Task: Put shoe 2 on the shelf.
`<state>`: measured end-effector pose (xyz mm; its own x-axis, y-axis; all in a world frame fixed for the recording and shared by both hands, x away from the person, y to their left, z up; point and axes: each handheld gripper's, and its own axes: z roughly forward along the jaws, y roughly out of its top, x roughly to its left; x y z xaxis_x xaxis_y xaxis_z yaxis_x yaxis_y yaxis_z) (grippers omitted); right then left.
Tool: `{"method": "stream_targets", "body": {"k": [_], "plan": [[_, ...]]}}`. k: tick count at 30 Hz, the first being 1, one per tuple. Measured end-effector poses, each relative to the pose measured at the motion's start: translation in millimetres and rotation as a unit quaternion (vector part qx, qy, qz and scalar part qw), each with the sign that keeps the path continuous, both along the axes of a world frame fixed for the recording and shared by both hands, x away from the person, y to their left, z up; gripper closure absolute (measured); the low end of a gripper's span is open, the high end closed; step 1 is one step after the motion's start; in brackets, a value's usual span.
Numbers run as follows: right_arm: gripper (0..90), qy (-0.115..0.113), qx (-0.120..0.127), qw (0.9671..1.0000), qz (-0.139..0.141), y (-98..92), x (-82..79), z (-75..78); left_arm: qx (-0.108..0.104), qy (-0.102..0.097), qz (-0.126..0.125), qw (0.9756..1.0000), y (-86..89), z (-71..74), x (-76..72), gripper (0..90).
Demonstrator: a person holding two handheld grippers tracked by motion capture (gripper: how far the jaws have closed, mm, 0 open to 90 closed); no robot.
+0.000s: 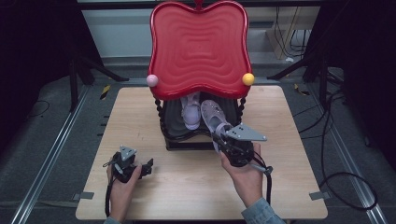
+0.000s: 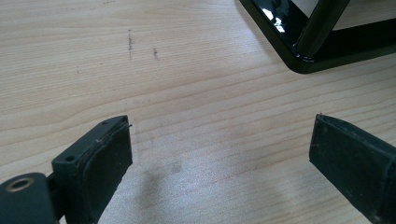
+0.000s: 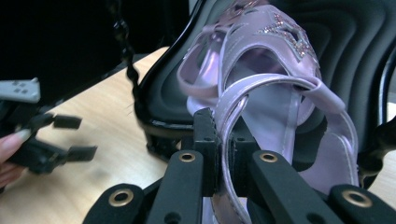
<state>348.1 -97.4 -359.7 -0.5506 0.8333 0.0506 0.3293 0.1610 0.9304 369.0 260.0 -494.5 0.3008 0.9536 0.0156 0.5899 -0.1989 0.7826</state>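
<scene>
The right tongs point(image 1: 219, 135) are clamped on the heel strap of a lilac sandal point(image 3: 261, 93), which lies at the front lip of the black lower shelf point(image 1: 175, 128) under the red tray point(image 1: 198, 46). At eight o'clock, the left tongs point(image 2: 219, 158) gape wide over bare counter point(image 1: 187, 182).

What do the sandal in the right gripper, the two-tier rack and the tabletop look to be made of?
Sandal: likely glossy lilac plastic or patent synthetic, going by its sheen, with a glittery star on the front.
Rack: red top tier looks like moulded, rippled, shiny plastic; the black base is glossy too, lacquer or plastic.
Tabletop: pale wood or wood-look laminate, matte, with visible grain.
</scene>
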Motion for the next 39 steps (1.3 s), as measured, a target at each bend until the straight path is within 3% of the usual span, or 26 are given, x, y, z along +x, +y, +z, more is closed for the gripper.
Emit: {"method": "stream_targets", "body": {"k": [13,17,22,29,39], "plan": [[85.9,-0.03,0.011,0.9986,-0.042,16.6,19.0,-7.0,0.002,0.001,-0.005,1.0,-2.1,-0.2,-0.2,5.4],[85.8,-0.045,0.009,0.9962,-0.074,27.6,31.3,-13.7,0.0,0.002,-0.005,1.0,-1.9,0.0,-0.5,5.4],[85.6,-0.049,0.012,0.9947,-0.089,35.9,40.2,-18.3,-0.001,0.001,-0.005,1.0,-1.9,0.3,-0.8,5.9],[85.7,-0.073,0.0,0.9899,-0.121,47.7,57.5,-22.7,0.001,0.003,-0.01,0.9999,-3.1,0.1,-1.0,5.9],[85.8,-0.08,0.007,0.9867,-0.142,50.5,72.6,-32.0,0.001,0.002,-0.01,0.9999,-4.1,0.3,-1.5,6.0]]}}
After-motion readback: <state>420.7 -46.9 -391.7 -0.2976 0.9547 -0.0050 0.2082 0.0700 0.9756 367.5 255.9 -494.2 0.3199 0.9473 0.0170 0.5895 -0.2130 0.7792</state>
